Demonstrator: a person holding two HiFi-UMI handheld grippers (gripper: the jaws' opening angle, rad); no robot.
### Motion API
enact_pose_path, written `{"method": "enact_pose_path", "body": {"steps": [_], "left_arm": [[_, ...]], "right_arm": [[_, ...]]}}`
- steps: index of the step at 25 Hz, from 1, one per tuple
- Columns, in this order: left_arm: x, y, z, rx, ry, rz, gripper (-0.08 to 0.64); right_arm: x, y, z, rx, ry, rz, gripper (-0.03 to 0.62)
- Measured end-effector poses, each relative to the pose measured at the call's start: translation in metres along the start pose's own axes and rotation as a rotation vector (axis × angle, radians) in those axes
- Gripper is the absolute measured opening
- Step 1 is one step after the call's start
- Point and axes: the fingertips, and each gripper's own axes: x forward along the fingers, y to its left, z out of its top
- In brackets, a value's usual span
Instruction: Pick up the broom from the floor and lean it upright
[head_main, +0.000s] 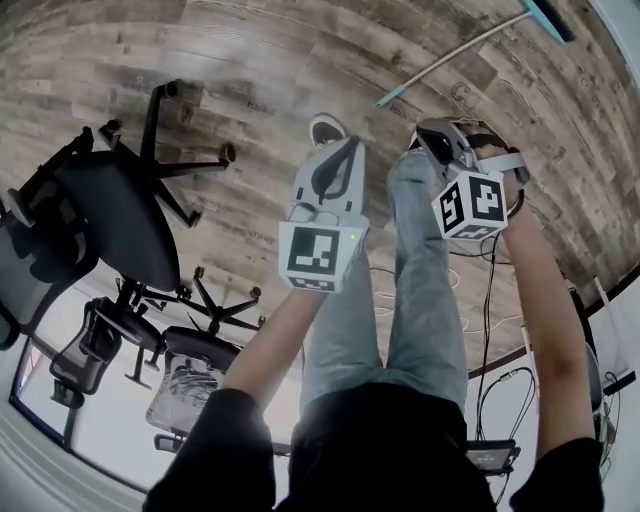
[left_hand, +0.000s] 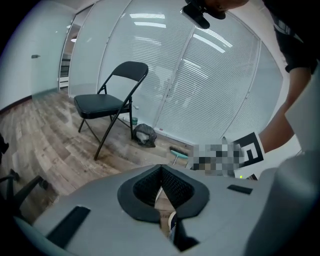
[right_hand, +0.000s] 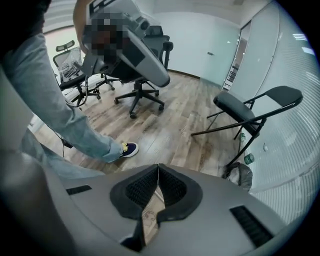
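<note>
The broom (head_main: 455, 58) lies on the wooden floor at the top right of the head view, its pale handle running down-left from a teal head (head_main: 548, 18). The left gripper view shows that teal head (left_hand: 179, 154) on the floor near the blinds. My left gripper (head_main: 343, 148) is shut with nothing in it and hangs above the floor beside the person's shoe (head_main: 325, 128). My right gripper (head_main: 425, 135) is also shut and empty, and sits short of the handle's near end. In both gripper views the jaws meet with nothing between them (left_hand: 161, 168) (right_hand: 158, 168).
Office chairs (head_main: 120, 205) stand at the left of the head view, and cables (head_main: 487, 300) trail at the right. A black folding chair (left_hand: 112, 102) (right_hand: 255, 112) stands by the blinds beside a dark bag (left_hand: 145, 134). The person's jeans-clad legs (head_main: 395, 300) fill the middle.
</note>
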Motion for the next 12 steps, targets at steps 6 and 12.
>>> {"method": "enact_pose_path", "body": {"steps": [6, 12], "left_arm": [[0.034, 0.03, -0.057, 0.008, 0.012, -0.001, 0.02], [0.075, 0.076, -0.112, 0.01, 0.014, 0.036, 0.02]], "right_arm": [[0.081, 0.032, -0.047, -0.022, 0.068, 0.059, 0.023], [0.165, 0.053, -0.093, -0.001, 0.133, 0.104, 0.069]]}}
